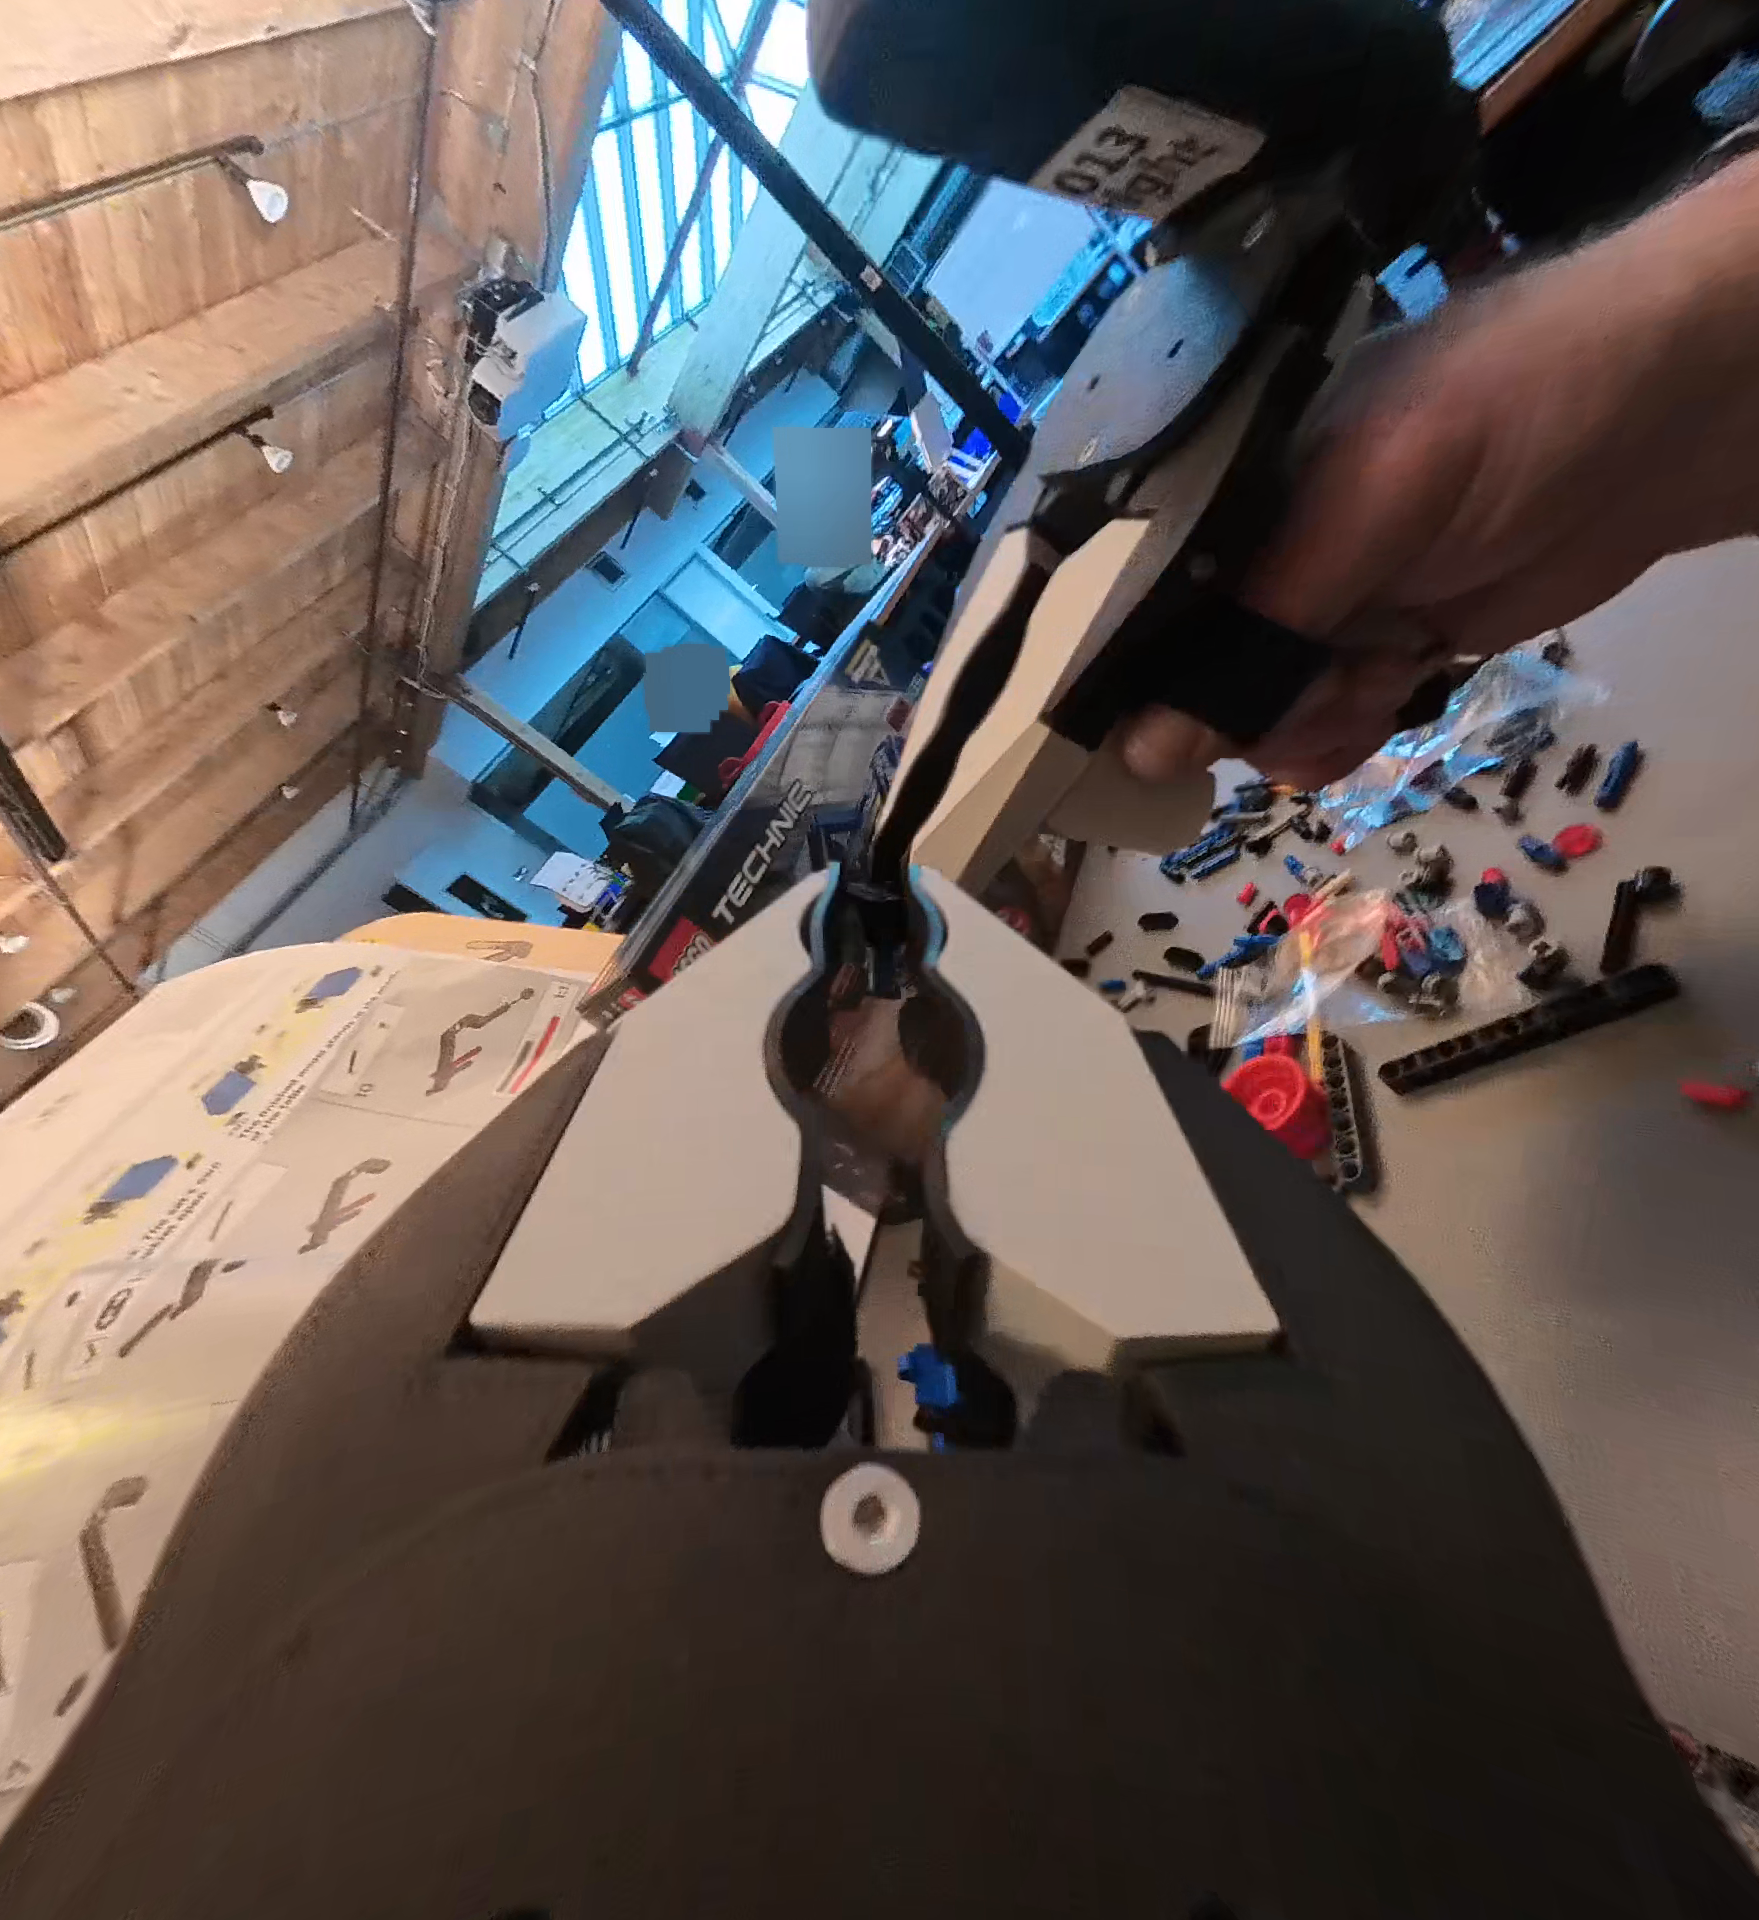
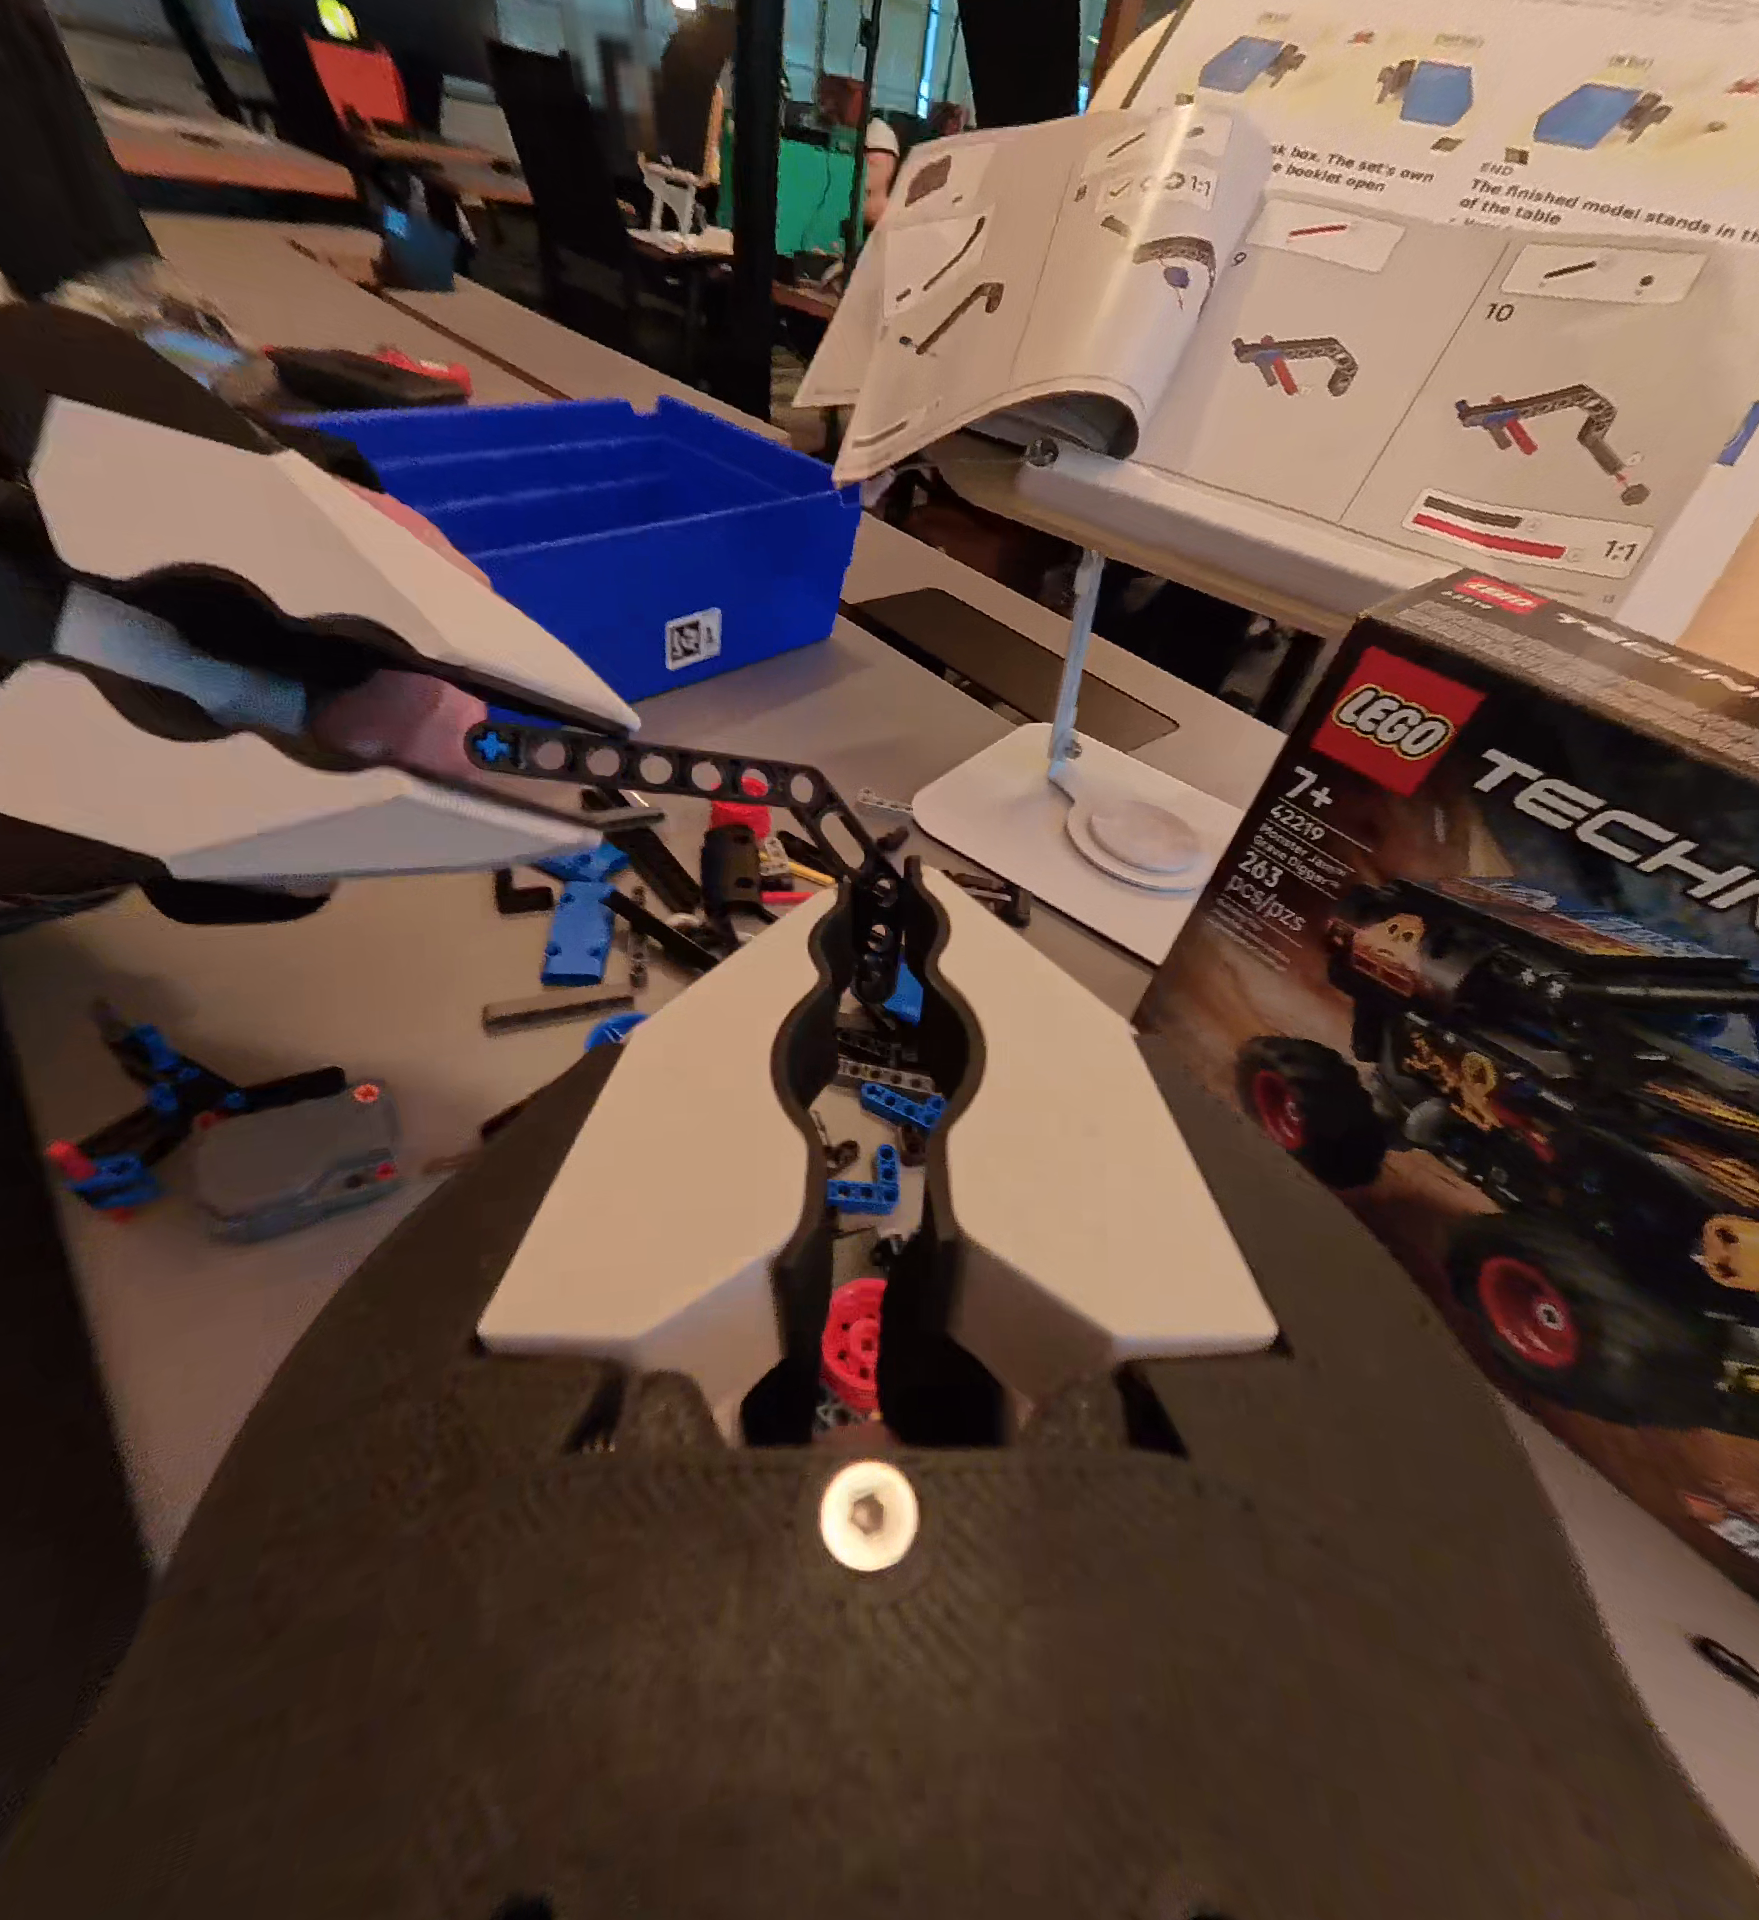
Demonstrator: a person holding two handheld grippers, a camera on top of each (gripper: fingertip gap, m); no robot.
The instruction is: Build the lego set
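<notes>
My right claw (image 2: 880, 935) and left claw (image 2: 584, 769) both grip the bent black beam (image 2: 709, 774); the blue bin (image 2: 636, 540) sits at eleven o'clock.

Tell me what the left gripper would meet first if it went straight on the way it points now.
Probably the right gripper: its tips sit just beyond the left gripper tips, both shut on the bent black beam. Depth is hard to judge, but nothing else lies between.

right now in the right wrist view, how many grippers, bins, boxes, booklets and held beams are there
grippers: 2, left gripper and right gripper
blue bin: 1
set box: 1
instruction booklet: 1
black bent beam, held by both: 1
total: 6
</notes>
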